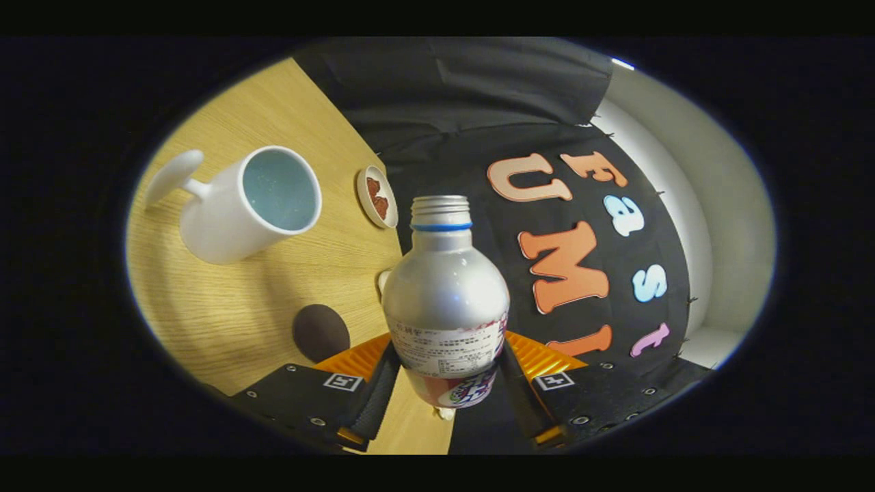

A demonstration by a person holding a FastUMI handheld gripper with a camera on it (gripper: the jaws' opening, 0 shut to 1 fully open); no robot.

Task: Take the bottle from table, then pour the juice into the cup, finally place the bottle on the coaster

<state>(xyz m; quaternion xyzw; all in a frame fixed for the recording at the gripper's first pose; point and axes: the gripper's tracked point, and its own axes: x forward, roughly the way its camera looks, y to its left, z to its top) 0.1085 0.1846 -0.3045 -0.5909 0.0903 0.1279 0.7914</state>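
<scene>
Two fingers (383,383) of the claw (448,383) press against the lower body of a silver aluminium juice bottle (446,301), one on each side, so the claw is closed to the bottle's width and holds it between them. The bottle's threaded neck (440,205) is uncapped, with a blue ring just below the thread, and it points away from the fingers. A printed label wraps the part of the bottle that sits between the fingers.

From the bottle, at about ten o'clock, a white mug (249,205) with a rounded handle stands on the wooden table (287,116); its mouth faces the camera and the inside looks pale blue; I cannot tell whether it holds liquid. At eleven o'clock, near the bottle's neck and just beside the table's edge, a small white dish (377,196) holds something reddish brown. At eight o'clock, just ahead of the left finger, a dark round coaster (320,332) lies flat on the table, well apart from the mug. Nothing stands between the bottle's neck and the mug.
</scene>
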